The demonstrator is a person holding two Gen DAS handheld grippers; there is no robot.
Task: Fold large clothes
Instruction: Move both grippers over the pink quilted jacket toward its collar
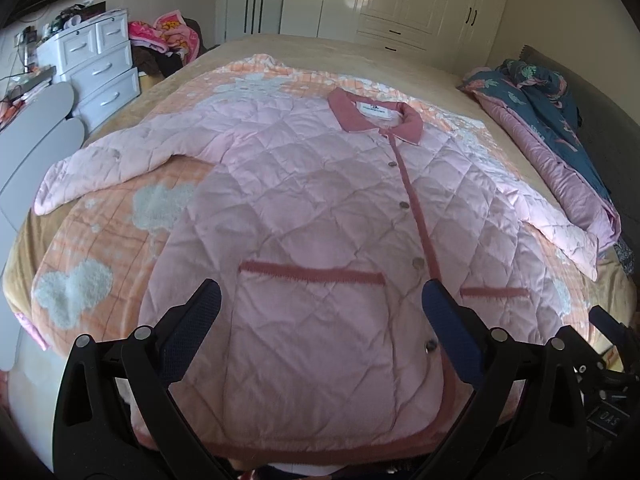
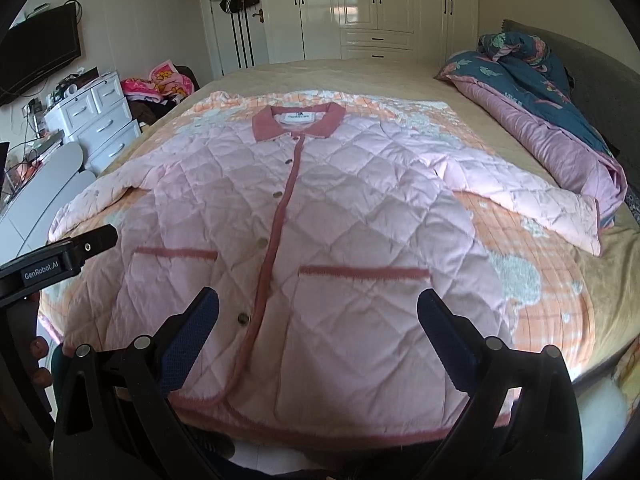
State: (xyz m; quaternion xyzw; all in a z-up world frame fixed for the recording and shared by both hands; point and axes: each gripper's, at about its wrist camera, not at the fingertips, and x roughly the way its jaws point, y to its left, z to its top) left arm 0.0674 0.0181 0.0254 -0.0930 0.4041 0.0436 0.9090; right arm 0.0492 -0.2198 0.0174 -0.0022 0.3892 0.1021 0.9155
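Both my tongs, left gripper [image 1: 320, 308] and right gripper [image 2: 318, 316], gape empty over the flat pink jacket [image 2: 304, 216]; nothing folded yet, sleeves next.

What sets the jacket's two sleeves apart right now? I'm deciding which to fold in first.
The sleeve on the picture's left reaches toward the white drawers and ends on the orange blanket; the sleeve on the right ends against the bundled floral quilt. Only the right sleeve's cuff shows darker pink trim. Both lie flat, spread outward, unfolded.
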